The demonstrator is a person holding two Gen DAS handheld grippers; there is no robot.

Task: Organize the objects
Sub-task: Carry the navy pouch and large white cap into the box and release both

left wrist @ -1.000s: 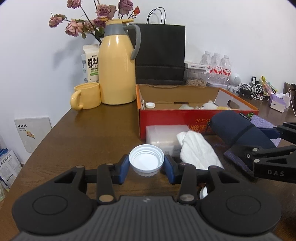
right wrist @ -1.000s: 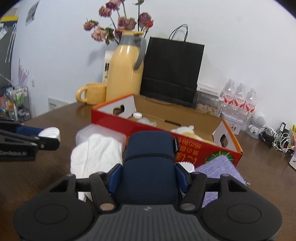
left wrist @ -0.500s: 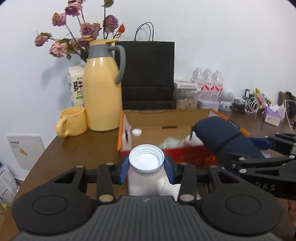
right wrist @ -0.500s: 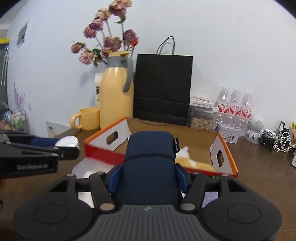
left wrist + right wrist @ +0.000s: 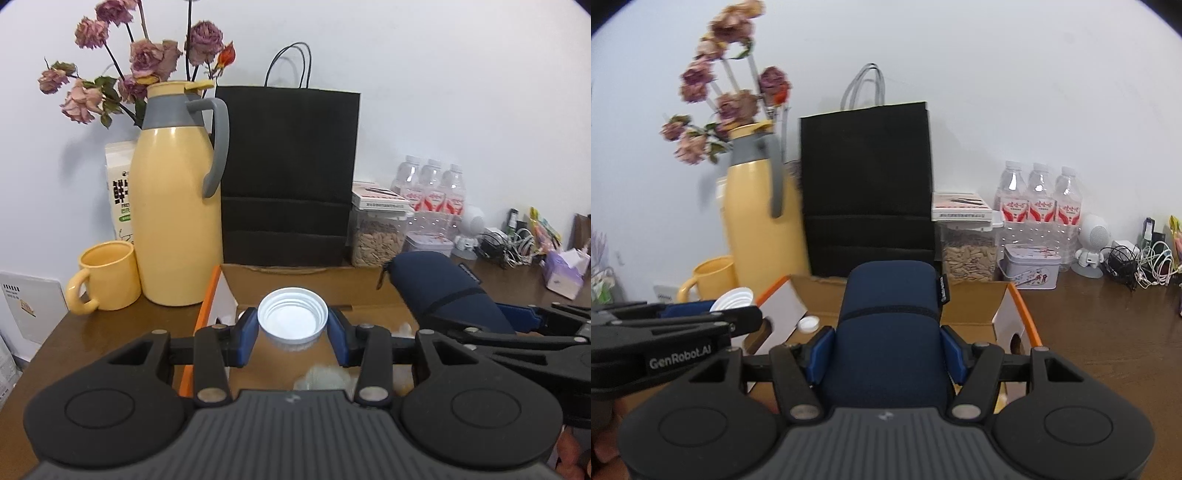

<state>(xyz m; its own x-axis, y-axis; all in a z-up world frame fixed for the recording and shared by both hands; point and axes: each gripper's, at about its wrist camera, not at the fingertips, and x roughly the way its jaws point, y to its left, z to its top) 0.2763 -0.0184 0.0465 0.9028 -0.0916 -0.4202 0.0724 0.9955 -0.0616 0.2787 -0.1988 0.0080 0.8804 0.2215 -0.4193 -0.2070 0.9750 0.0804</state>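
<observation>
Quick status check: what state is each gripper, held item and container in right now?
Left gripper: shut on white plastic lid.
Right gripper: shut on navy fabric pouch.
Orange cardboard box: open.
Yellow thermos jug: upright, closed.
Yellow mug: upright.

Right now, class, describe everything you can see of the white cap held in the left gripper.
The white cap is a round screw lid of plastic-looking material, with ridged thread rings showing inside and a ribbed outer skirt. Its open side faces up and toward the camera, slightly tilted. The left gripper clamps it between blue pads on opposite sides. It hangs in the air above the open cardboard box, touching nothing else.
</observation>
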